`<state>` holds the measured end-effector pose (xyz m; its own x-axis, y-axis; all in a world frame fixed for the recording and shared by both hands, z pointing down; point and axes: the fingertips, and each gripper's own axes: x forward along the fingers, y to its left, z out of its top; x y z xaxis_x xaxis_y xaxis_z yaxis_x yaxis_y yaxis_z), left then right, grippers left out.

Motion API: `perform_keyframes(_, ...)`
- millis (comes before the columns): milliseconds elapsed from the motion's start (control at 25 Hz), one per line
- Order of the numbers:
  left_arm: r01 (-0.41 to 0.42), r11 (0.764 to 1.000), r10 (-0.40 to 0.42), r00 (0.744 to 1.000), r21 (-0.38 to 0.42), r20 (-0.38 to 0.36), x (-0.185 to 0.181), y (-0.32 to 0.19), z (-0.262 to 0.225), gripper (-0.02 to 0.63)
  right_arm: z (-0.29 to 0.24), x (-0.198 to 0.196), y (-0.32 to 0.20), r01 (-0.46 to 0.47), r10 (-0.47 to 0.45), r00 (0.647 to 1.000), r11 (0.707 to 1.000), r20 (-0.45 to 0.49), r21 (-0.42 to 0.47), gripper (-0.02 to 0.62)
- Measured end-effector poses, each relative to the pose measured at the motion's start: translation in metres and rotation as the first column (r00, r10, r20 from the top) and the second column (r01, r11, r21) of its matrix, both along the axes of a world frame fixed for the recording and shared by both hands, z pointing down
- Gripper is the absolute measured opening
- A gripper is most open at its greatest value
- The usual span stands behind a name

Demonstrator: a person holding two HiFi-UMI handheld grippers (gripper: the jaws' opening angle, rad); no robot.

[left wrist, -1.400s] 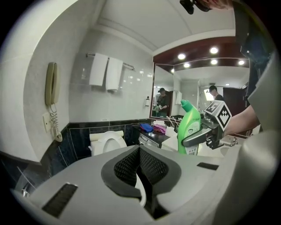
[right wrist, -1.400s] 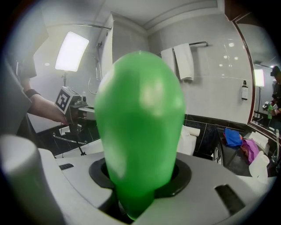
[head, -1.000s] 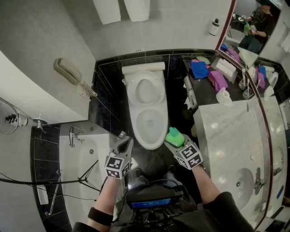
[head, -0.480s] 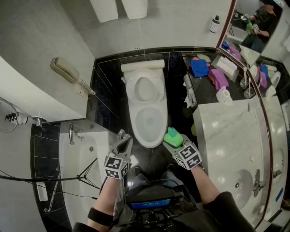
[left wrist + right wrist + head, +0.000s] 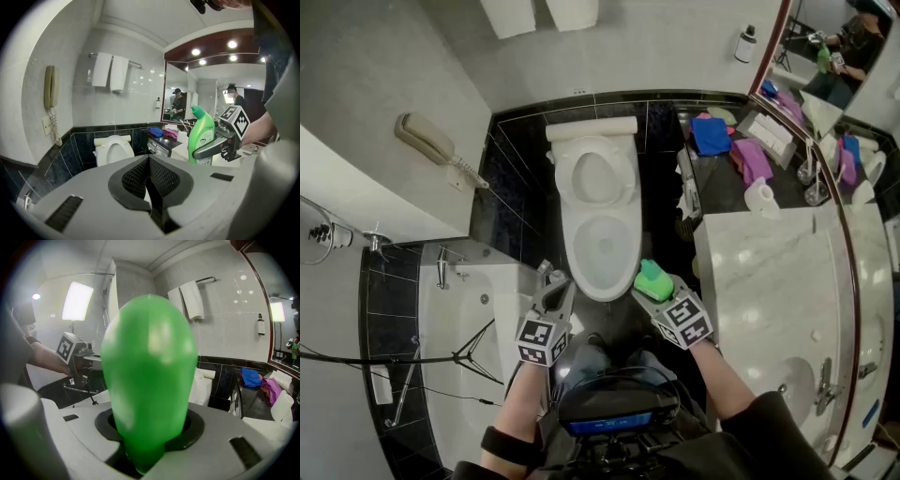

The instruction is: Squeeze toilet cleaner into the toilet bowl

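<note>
Pretty bright overall. Ceiling spots (image 5: 232, 44) glow warm, a light panel (image 5: 77, 300) blows out white. Gripper views bend hard with dark corners; the green bottle (image 5: 149, 376) up close is blurry.

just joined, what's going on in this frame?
A person stands facing the toilet with a gripper in each hand. The right gripper has its fingers closed on a green toilet cleaner bottle, which it holds upright just off the front right edge of the open toilet bowl. The bottle is not yet tipped over the bowl. The left gripper is shut and empty, near the bowl's front left edge.
</note>
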<state>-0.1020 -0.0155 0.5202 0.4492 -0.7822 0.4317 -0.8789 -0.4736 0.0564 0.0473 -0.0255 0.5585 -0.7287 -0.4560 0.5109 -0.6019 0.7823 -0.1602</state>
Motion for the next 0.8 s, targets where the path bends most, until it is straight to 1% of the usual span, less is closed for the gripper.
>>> perform_keyframes(240, -0.101, 0.995, 0.101, 0.995, -0.013, 0.001, 0.017, -0.021, 0.001, 0.005, 0.003, 0.010, -0.022, -0.104, 0.104, 0.995, 0.994, -0.002, -0.017, 0.195)
perform_keyframes(400, -0.193, 0.981, 0.193, 0.981, -0.013, 0.018, 0.027, -0.042, 0.002, 0.005, 0.007, 0.012, -0.046, -0.167, 0.167, 0.986, 0.986, -0.023, 0.010, 0.195)
perform_keyframes(480, -0.228, 0.973, 0.229, 0.973, -0.014, 0.014, 0.030, -0.049, 0.005, 0.005, 0.007, 0.013, -0.053, -0.200, 0.200, 0.979, 0.980, -0.033, 0.020, 0.195)
perform_keyframes(640, -0.312, 0.950, 0.312, 0.950, -0.012, -0.017, 0.043, -0.065, 0.000, 0.005, -0.013, 0.019, -0.077, -0.284, 0.286, 0.958, 0.957, -0.032, 0.060, 0.195)
perform_keyframes(720, -0.329, 0.944, 0.329, 0.944, -0.002, -0.019, 0.047, -0.079, 0.002, 0.005, -0.018, 0.031, -0.096, -0.332, 0.336, 0.942, 0.939, -0.025, 0.093, 0.195)
perform_keyframes(800, -0.345, 0.938, 0.345, 0.938, -0.009, -0.031, 0.054, -0.089, 0.004, 0.005, -0.017, 0.048, -0.111, -0.384, 0.389, 0.921, 0.916, -0.020, 0.114, 0.195)
